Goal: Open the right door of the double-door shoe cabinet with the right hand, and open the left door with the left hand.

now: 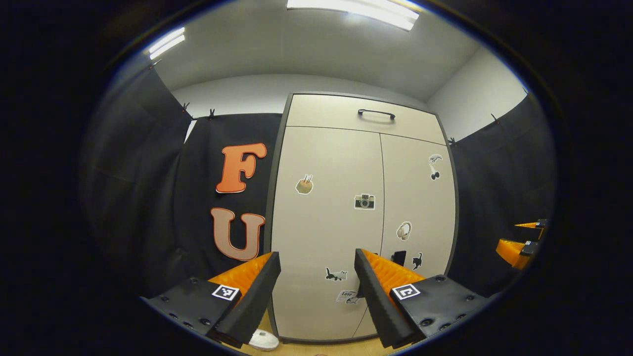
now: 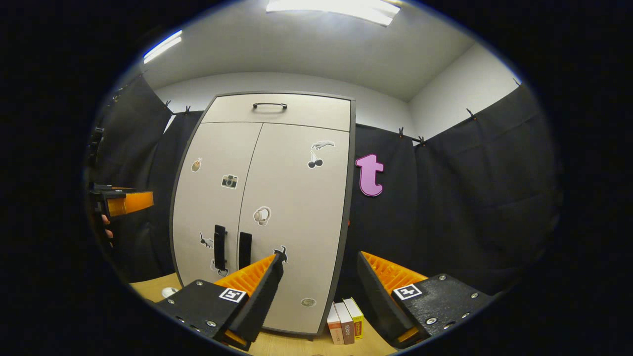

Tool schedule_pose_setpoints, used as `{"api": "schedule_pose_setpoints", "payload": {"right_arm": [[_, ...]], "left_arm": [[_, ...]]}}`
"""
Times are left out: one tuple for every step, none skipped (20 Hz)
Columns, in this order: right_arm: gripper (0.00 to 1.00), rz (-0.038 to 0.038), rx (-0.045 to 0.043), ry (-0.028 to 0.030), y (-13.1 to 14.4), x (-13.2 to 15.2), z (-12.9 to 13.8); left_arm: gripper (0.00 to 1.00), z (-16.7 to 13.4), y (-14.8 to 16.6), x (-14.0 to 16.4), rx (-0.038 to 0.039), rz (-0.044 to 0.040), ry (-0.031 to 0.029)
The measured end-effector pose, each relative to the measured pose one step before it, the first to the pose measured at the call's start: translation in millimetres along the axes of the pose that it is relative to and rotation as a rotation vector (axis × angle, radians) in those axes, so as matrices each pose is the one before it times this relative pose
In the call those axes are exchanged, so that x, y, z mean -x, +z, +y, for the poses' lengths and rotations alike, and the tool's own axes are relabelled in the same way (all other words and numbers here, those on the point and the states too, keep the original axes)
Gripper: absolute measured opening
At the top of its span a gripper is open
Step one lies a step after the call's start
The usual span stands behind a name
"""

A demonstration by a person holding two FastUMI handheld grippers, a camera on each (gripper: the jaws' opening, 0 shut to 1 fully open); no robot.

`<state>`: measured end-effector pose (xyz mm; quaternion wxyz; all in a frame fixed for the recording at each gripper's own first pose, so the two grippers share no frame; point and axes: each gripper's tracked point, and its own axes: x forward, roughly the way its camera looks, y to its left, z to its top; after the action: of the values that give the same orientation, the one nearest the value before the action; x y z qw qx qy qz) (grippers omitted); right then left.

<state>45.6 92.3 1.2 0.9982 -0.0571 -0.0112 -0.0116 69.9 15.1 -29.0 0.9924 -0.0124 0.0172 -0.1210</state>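
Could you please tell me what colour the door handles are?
Black handles, clearest in the right gripper view.

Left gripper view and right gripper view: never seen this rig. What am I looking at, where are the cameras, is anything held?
No robot arm: a person holds a two-finger gripper in each hand, with a fisheye camera on each looking along its orange fingers. The left gripper and right gripper are both open and hold nothing. Both face a closed double-door shoe cabinet with stickers; the right gripper view shows its two black door handles. Small books stand on the wooden floor beside it. At that view's left edge is the left gripper, farther off.
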Motion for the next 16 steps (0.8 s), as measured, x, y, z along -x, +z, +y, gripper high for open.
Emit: {"api": "schedule_pose_setpoints", "payload": {"right_arm": [[0.92, 0.00158, -0.00182, 0.0003, -0.92, 0.48, 0.87], [0.92, 0.00169, -0.0022, 0.00095, 0.53, -0.17, 0.37], [0.92, 0.00026, -0.00191, 0.00305, -0.53, 1.03, 1.64], [0.92, 0.00034, -0.00087, 0.00003, 0.52, 0.18, -0.47], [0.92, 0.00023, 0.00098, 0.00092, -0.79, 0.5, 0.82], [0.92, 0.00052, 0.00255, 0.00004, 0.06, -0.04, 0.48], [0.92, 0.0019, 0.00283, 0.00118, -0.35, 0.9, 0.48], [0.92, 0.00091, 0.00115, 0.00029, -0.17, 0.57, 0.22], [0.92, 0.00084, -0.0006, -0.00053, 0.34, 0.24, 0.48], [0.92, -0.00028, -0.00212, 0.00126, -0.12, -0.53, 0.95], [0.92, 0.00015, -0.00163, 0.00173, 0.23, -0.13, 0.88], [0.92, 0.00018, -0.00154, 0.00376, 0.21, -0.38, 1.76], [0.92, 0.00021, -0.00064, 0.00214, -0.48, -0.47, 1.58], [0.92, 0.00149, 0.00081, 0.00346, -0.61, -1.79, 1.92], [0.92, 0.00219, 0.00139, 0.00372, -1.03, -0.77, 2.62], [0.92, 0.00176, 0.00203, 0.00522, -0.77, -0.08, 2.82]], "left_arm": [[0.98, 0.33, 2.54, 0.77, 0.00442, -0.0068, 0.00053], [0.96, 2.42, 1.26, 1.09, 0.00171, -0.0017, 0.00551], [0.96, 2.5, 1.07, 0.82, 0.00379, -0.0036, 0.00536], [0.95, 1.88, 0.54, 0.81, 0.00439, -0.00154, 0.00388], [0.96, 1.36, 1.75, 0.77, 0.00548, -0.00544, 0.00297], [0.96, 1.56, 0.44, 0.13, 0.00492, -0.00336, 0.00332], [0.95, 0.36, 0.56, 1.24, 0.00464, -0.0031, 0.00109], [0.96, 0.41, 0.39, 0.98, 0.00246, -0.00157, 0.0011], [0.95, -0.03, 0.81, 0.65, 0.00206, -0.00385, -0.00032], [0.96, 0.31, 1.32, 0.98, 0.00285, -0.00264, 0.00023], [0.95, -0.8, 0.78, 0.19, 0.0041, -0.00249, -0.00428], [0.96, -1.8, -0.09, 1.26, 0.00393, -0.00066, -0.00421], [0.95, -0.21, 0.0, 0.44, -0.00102, -0.00021, -0.0014], [0.95, -0.05, 0.86, 0.78, -0.00244, -0.00174, 0.00021], [0.95, -0.19, -0.26, 0.03, -0.00206, -0.00133, -0.00082], [0.96, -0.14, -0.62, 0.6, -0.0013, -0.00159, -0.00337]]}}
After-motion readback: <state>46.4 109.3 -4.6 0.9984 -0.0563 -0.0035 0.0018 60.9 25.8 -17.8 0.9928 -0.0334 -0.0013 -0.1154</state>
